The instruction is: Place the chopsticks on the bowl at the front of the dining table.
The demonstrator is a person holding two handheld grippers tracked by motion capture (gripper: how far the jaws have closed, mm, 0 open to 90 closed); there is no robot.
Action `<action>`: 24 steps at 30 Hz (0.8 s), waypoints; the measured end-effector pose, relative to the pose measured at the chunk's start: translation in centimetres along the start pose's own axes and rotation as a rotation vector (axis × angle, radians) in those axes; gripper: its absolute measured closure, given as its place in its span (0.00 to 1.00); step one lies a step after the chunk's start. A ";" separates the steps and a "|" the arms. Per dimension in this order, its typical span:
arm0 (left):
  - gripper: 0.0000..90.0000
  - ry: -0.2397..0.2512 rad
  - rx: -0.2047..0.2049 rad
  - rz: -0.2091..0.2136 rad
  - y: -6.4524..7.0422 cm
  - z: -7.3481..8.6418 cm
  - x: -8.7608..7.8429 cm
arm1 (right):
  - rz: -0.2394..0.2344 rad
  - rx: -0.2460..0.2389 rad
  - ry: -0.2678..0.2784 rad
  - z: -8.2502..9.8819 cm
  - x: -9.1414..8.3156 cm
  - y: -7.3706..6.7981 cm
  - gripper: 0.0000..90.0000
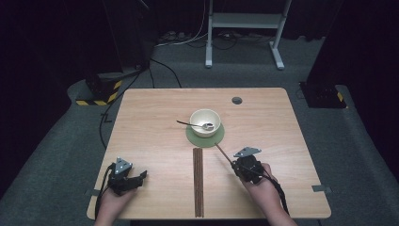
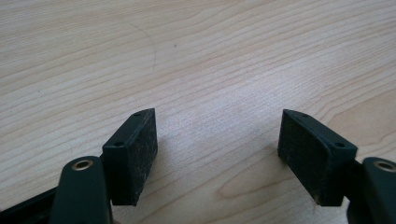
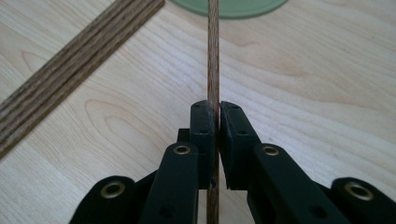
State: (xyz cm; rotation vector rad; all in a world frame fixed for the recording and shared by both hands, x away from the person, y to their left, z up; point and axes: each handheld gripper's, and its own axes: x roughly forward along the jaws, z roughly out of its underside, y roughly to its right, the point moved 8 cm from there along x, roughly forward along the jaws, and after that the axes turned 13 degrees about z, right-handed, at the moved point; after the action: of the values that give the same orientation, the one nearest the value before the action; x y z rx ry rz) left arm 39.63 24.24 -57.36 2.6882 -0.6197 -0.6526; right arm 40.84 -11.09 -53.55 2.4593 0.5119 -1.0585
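Starting at the left of the table, the left gripper rests low near the front corner, its jaws standing wide apart with nothing but bare wood between them; in the left gripper view the left gripper shows two black pads well apart over the grain. It is well away from anything worth picking up.

Moving towards the middle, a bundle of chopsticks lies flat, its length running from the front edge straight away towards the bowl. The bowl sits on a green mat with a spoon resting in it, handle sticking out to the left.

Further right, the right gripper is clamped on a single chopstick. In the right gripper view the right gripper has its pads squeezed tight on the thin stick, which runs straight on ahead of the jaws, its far end reaching over the edge of the green mat. From above, that stick slants up and to the left, from the right hand towards the mat, its tip close to the mat's rim.

So the stick's long axis already points at the bowl, the bowl lies ahead and slightly left of the right hand, and the right hand is plainly the nearer one; I would judge any next move to be a push along that same line
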 end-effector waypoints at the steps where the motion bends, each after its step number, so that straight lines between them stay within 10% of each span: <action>1: 0.32 0.000 0.000 0.000 0.0 0.0 0.0 | 0.000 0.000 0.000 0.0 0.0 0.0 0.93; 24: 0.32 0.017 -0.020 0.003 0.2 -0.1 0.1 | 0.014 -0.009 0.099 -5.3 -1.1 -0.1 0.93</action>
State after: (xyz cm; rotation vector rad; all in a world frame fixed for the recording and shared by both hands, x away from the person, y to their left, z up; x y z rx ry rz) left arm 39.69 24.03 -57.28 2.6717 -0.6092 -0.6307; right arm 43.20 -8.49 -49.44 2.5132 0.5279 -0.9305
